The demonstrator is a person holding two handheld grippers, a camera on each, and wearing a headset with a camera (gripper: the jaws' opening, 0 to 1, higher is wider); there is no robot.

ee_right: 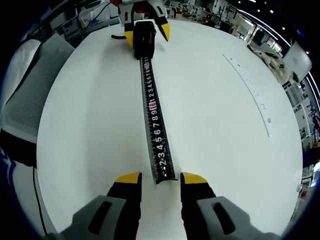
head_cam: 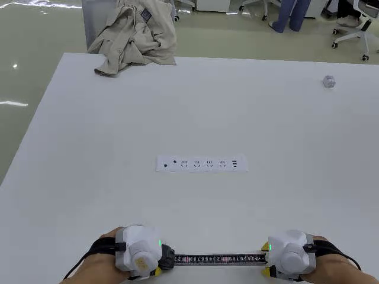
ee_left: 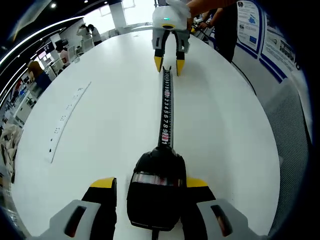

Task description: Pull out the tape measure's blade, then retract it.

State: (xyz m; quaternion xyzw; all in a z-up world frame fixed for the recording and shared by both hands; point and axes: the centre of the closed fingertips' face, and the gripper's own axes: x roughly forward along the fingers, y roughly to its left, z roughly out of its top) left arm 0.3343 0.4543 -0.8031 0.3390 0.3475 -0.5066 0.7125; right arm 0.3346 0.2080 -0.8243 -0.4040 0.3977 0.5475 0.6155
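A black tape measure [ee_left: 156,192] lies on the white table [head_cam: 195,112], and my left gripper [ee_left: 150,184] is shut on its case. The blade [ee_left: 166,107] is drawn out flat across the table towards my right gripper [ee_left: 169,65]. In the right gripper view the blade's end [ee_right: 165,175] lies between the yellow-tipped fingers [ee_right: 129,178] of my right gripper [ee_right: 161,178], with a small gap on each side. In the head view the blade [head_cam: 219,258] spans the near table edge between the left gripper [head_cam: 139,254] and the right gripper [head_cam: 284,257].
A white power strip [head_cam: 201,164] lies mid-table. A beige jacket [head_cam: 133,35] is heaped at the far left corner. A small grey object [head_cam: 328,81] sits at the far right. Office chairs and a person's legs [head_cam: 290,15] stand beyond the table.
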